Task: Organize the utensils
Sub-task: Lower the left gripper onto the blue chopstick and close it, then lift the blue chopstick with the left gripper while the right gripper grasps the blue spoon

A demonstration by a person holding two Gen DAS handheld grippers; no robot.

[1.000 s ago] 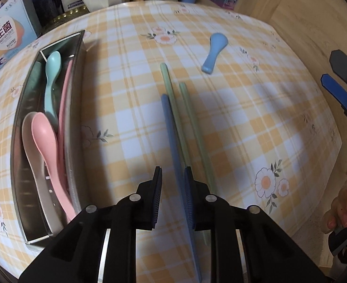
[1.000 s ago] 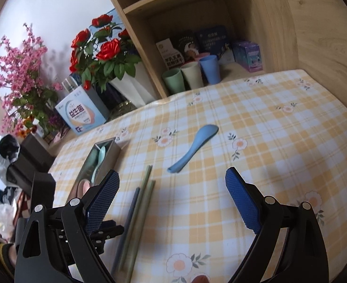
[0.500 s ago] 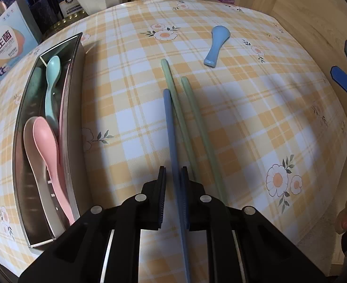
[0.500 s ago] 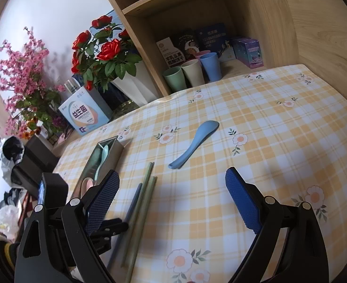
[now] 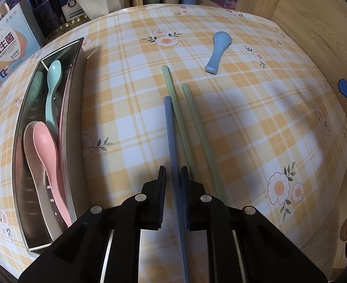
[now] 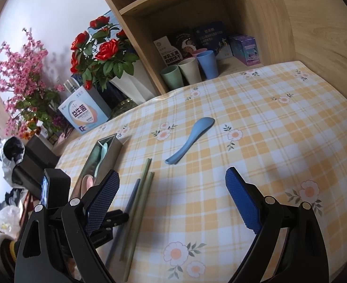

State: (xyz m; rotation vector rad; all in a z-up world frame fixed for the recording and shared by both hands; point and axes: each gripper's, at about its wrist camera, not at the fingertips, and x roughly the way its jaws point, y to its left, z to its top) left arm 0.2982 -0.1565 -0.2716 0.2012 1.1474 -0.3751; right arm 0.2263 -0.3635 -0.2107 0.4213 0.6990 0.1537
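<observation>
Fingers (image 5: 161,188) now tighter around blue chopstick (image 5: 171,136)

Open checked cloth (image 5: 255,118) lies between the blue spoon (image 5: 218,50) and the two green chopsticks (image 5: 197,122), and to their right. Left of the blue chopstick (image 5: 171,127), a bare strip runs to the steel tray (image 5: 75,99) wall. Cups (image 6: 189,70) and boxes (image 6: 244,49) crowd the shelf behind.

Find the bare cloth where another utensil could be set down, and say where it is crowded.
Free: the tablecloth right of the blue spoon, and the strip between the metal tray and the chopsticks. Crowded: the tray with its spoons, and the cloth around the left tongs gripping the blue chopstick.
</observation>
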